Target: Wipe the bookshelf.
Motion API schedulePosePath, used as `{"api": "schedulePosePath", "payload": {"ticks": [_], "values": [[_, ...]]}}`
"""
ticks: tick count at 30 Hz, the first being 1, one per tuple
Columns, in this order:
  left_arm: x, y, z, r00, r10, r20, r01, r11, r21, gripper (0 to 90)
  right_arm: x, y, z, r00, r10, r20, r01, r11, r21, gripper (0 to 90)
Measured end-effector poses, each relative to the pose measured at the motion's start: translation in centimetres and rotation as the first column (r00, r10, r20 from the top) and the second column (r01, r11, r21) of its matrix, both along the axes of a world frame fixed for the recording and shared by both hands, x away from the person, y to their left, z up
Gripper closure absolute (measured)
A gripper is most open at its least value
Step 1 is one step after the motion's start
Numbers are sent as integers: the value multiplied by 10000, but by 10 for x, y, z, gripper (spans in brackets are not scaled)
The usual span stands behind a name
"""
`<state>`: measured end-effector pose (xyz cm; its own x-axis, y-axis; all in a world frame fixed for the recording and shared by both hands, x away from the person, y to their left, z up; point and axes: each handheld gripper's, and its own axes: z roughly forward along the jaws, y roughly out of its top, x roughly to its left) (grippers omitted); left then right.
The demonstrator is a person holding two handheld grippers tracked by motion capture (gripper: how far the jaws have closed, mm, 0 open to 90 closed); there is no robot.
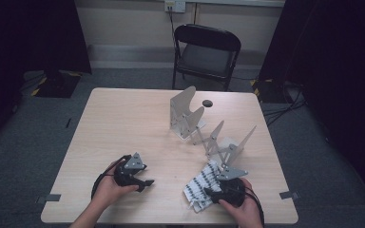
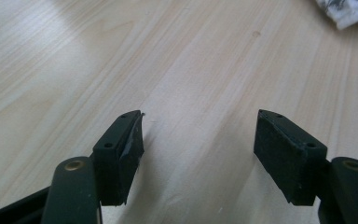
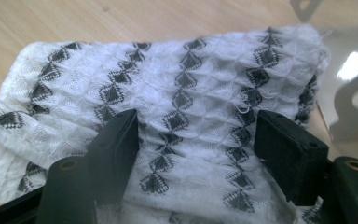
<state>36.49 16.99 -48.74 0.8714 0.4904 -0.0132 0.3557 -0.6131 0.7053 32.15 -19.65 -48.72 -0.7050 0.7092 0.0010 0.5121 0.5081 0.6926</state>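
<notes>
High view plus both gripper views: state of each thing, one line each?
Cloth: folded, flat on the table at its near right edge, next to the rack.
Rack: upright, stretched out, nothing on it.
Chair: unfolded, nobody on it, behind the table.
Left hand-held gripper: open over bare table, nothing between its jaws.
Right hand-held gripper: open, jaws down over the cloth, not yet clamped.

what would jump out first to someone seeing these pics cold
Probably the white cloth with black diamond stripes at the table's near right edge, with the right gripper poised over it, jaws apart. Behind it a pale zigzag metal rack runs across the wooden table. The left gripper hangs open over bare wood at near left.
</notes>
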Motion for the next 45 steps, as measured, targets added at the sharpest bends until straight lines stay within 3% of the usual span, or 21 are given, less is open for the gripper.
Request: {"api": "schedulePosePath", "payload": {"ticks": [5,6,10,12,14,17,21,23,26,32,34,41,45], "values": [[0,-1,1,9998,-99,155,95,9997,230,322,-4,-20,0,9999,-8,-145,8,10000,16,314],[-1,-2,-1,9999,8,102,-9,10000,66,322,-5,-23,1,9998,-36,-211,37,10000,28,314],[1,-2,-3,9998,-76,158,75,9999,82,322,-8,-31,6,9986,-486,-221,489,9987,132,293],[1,-2,-4,9998,-78,172,76,9999,91,322,-9,-30,11,9979,-639,-121,645,9956,684,267],[2,-2,-4,9998,-89,183,88,9999,64,320,-8,-25,14,9984,-535,179,516,9945,914,261],[2,-1,-5,9998,10,212,-11,10000,48,314,-4,-14,11,9994,-263,233,241,9957,898,236],[2,1,-7,9999,35,160,-32,9998,-178,288,-1,-2,0,9999,-139,87,135,9987,501,230],[3,2,-8,9998,15,202,-12,9998,-175,271,0,-2,-5,9998,-191,-65,195,9973,705,242],[2,1,-11,9996,58,268,-46,9991,-416,244,1,-2,-4,9998,-202,-90,207,9983,545,294],[3,0,-13,9993,71,358,-52,9986,-532,201,-2,0,-1,9995,-95,-287,114,9976,685,604],[3,0,-13,9993,51,365,-33,9988,-496,199,-2,0,-1,9984,-16,-556,71,9950,992,720],[4,1,-12,9995,-55,312,70,9988,-481,192,-3,-1,2,9972,-60,-742,131,9953,956,780],[4,1,-12,9995,-51,315,66,9988,-477,191,-3,-13,11,9976,-123,-676,182,9961,864,789]]}}
